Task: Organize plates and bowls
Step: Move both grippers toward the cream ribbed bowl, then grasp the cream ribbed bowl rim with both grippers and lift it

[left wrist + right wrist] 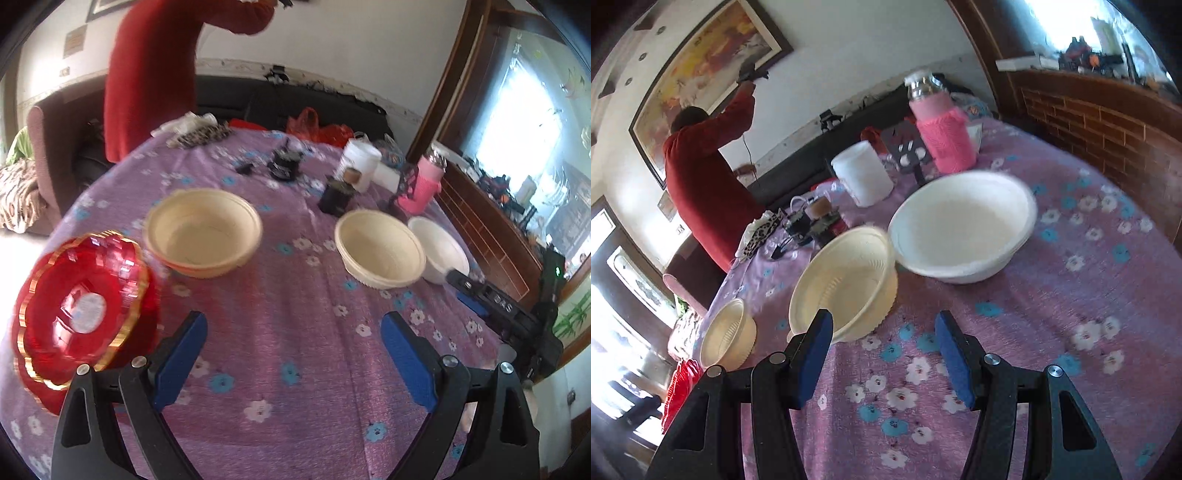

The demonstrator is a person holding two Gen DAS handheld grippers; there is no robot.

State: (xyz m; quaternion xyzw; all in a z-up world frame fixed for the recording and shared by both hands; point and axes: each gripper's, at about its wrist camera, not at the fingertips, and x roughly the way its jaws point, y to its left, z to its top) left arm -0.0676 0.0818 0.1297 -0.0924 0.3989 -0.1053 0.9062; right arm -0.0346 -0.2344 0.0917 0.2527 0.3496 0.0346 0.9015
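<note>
On a round table with a purple flowered cloth [288,325] stand two cream bowls, one mid-left [203,236] and one to the right [380,247], with a white bowl [439,251] touching the right one. A stack of red gold-rimmed plates [81,306] lies at the left edge. My left gripper [291,332] is open and empty above the cloth, between the plates and the bowls. My right gripper [882,332] is open and empty, its left finger close to the near cream bowl [846,288]. The white bowl [964,225] sits beyond. The far cream bowl [727,336] and red plates [679,387] lie left.
A pink-sleeved glass jar [942,133], a white tub [862,173], small dark items [284,162] and a red bag [314,127] crowd the table's far side. A person in red [147,74] stands behind the table. The right gripper's body [517,317] shows at the right edge.
</note>
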